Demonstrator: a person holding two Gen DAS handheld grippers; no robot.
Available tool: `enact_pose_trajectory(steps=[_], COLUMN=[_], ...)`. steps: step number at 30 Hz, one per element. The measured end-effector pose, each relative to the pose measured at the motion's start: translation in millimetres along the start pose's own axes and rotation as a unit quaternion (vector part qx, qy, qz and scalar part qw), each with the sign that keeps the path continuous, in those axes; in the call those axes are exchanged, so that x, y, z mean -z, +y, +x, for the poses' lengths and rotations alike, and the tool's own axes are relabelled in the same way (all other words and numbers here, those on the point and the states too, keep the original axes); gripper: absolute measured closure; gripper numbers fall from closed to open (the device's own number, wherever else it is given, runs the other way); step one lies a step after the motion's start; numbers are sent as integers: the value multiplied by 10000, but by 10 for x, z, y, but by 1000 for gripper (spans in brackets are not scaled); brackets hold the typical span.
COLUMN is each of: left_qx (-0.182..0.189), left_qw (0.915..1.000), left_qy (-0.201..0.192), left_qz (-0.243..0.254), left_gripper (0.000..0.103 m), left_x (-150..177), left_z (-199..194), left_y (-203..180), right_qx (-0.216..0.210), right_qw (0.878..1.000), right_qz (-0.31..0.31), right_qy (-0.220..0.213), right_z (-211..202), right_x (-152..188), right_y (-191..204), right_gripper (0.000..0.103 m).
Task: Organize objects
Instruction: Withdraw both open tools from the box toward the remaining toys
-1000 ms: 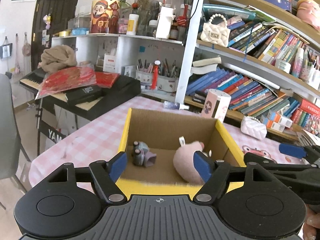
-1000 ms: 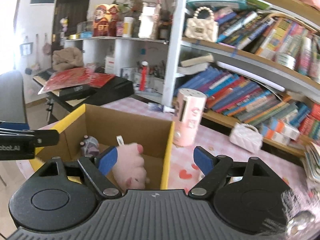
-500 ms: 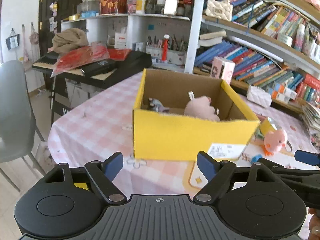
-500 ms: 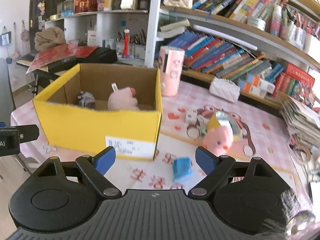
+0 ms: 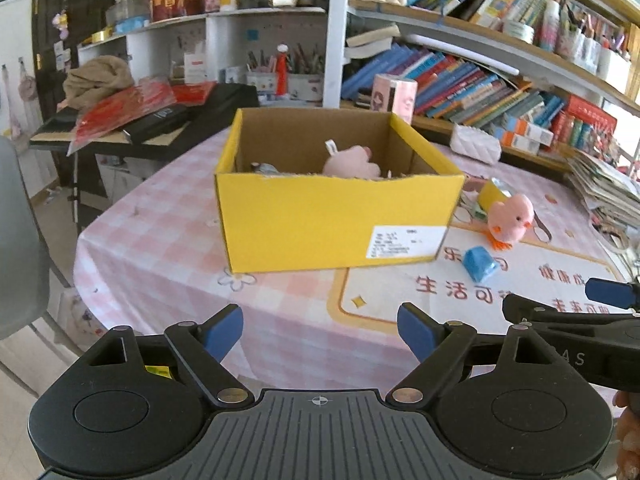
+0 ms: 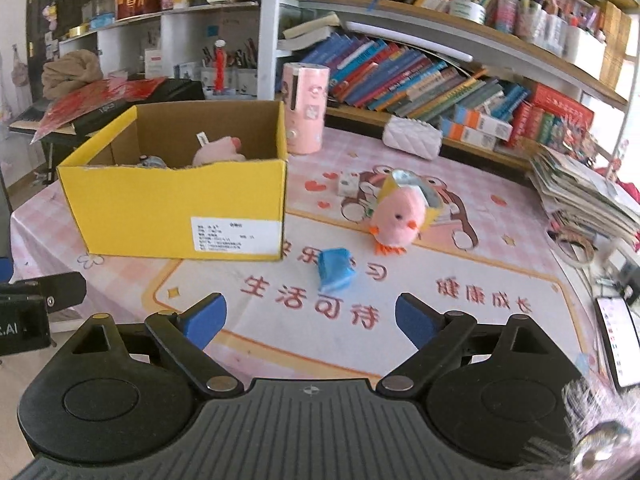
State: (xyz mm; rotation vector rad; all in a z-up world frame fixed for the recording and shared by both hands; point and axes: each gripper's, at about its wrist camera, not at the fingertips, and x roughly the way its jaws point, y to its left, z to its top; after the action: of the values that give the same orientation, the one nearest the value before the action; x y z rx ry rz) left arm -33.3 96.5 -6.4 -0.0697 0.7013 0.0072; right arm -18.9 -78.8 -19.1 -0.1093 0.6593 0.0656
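Note:
A yellow cardboard box stands on the pink checked table. Inside it lie a pink plush and a small grey toy. To its right on the table are a pink chick plush, a small blue block and a yellow-and-silver object behind the chick. My left gripper is open and empty, well in front of the box. My right gripper is open and empty, in front of the blue block.
A pink cylinder stands behind the box. A white quilted purse, a small white cube and a stack of magazines lie on the table's right. Bookshelves rise behind. A keyboard with red bags and a grey chair stand left.
Both grippers have pulled back and away from the box, from above its opening to the table's near side. The chick and blue block have come into view. Both stay open.

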Motion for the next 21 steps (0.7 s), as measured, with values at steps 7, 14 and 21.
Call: enact_pose_trajectory(steps=[7, 14, 21], left_qx=[264, 596, 836], left_qw=[9994, 9975, 9948], left_qy=[142, 157, 171], left_qz=[159, 351, 560], left_gripper=[16, 14, 11], left_x=[55, 42, 8], left_z=[18, 49, 122], left_y=[-174, -383, -613], right_qx=[227, 551, 827], right_qw=[9996, 9979, 9946], right_qz=[98, 290, 559], right_qy=[114, 162, 266], right_z=[-97, -190, -201], right_x=[127, 213, 283], right_y=[-116, -307, -549], right_gripper=[9, 8, 7])
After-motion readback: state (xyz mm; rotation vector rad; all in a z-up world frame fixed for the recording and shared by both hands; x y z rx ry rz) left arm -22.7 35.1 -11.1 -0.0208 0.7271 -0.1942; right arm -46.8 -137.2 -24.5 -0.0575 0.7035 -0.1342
